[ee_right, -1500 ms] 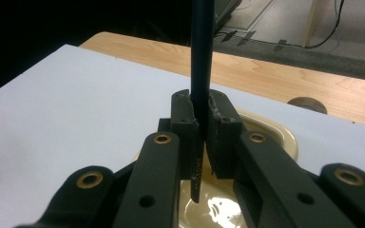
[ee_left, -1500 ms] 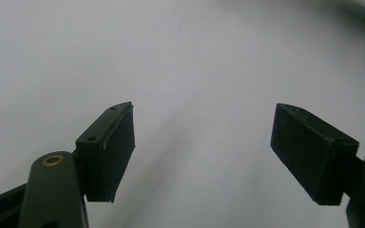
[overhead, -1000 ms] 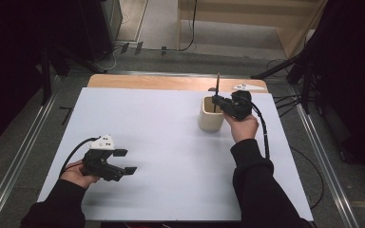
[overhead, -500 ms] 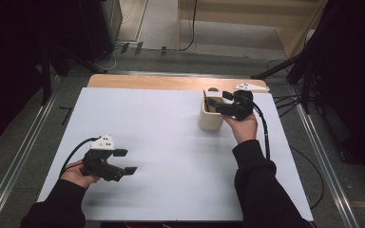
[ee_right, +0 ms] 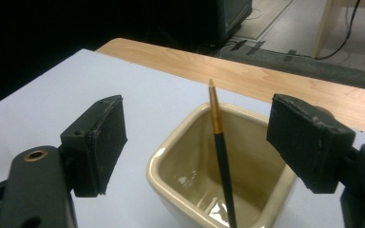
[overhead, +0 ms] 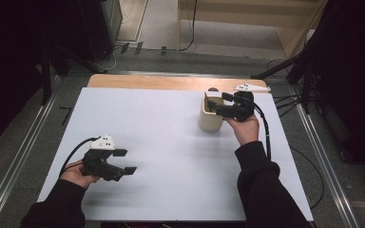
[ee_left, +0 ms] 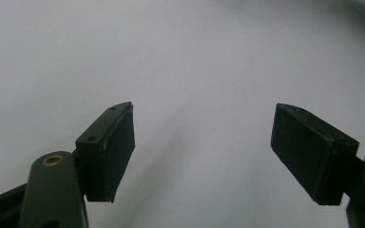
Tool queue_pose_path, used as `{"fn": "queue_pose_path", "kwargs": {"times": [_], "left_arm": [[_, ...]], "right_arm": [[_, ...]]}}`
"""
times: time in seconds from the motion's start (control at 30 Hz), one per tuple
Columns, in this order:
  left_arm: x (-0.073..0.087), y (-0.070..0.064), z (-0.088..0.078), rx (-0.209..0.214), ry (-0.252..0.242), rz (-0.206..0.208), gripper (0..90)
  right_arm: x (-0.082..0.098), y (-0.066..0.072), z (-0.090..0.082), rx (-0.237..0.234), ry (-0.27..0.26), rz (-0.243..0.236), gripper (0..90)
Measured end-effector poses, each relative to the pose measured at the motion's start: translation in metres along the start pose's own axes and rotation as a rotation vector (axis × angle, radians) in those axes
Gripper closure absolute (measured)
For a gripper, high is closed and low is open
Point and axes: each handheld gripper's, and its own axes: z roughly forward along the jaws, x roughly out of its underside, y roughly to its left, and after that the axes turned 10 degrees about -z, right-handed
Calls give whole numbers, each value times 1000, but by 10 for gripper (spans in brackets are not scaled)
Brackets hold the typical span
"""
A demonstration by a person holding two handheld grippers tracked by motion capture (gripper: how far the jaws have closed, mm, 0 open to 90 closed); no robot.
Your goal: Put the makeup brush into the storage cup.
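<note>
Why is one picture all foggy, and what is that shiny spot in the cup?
In the left gripper view the white table sits very close and blurs, with soft grey shadows between the jaws. In the right gripper view the cup is glossy, so lamp light glints on its inside bottom beside the pen.

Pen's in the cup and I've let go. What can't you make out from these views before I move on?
- Pen lower end: cut off by the bottom edge in the right gripper view.
- Cup base: cut off there too.
- High view: the right gripper covers most of the cup's mouth; the pen is too small to follow.
- Left gripper view: just blurred table.
</note>
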Motion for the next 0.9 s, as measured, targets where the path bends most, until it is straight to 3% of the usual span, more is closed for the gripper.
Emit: {"fn": "queue_pose_path", "kwargs": {"times": [0.33, 0.9], "left_arm": [[0, 0, 0, 0, 1, 1, 234], [0, 1, -1, -1, -2, 1, 234]], "right_arm": [[2, 9, -5, -39, 22, -12, 220], [8, 35, -16, -88, 23, -68, 224]]}}
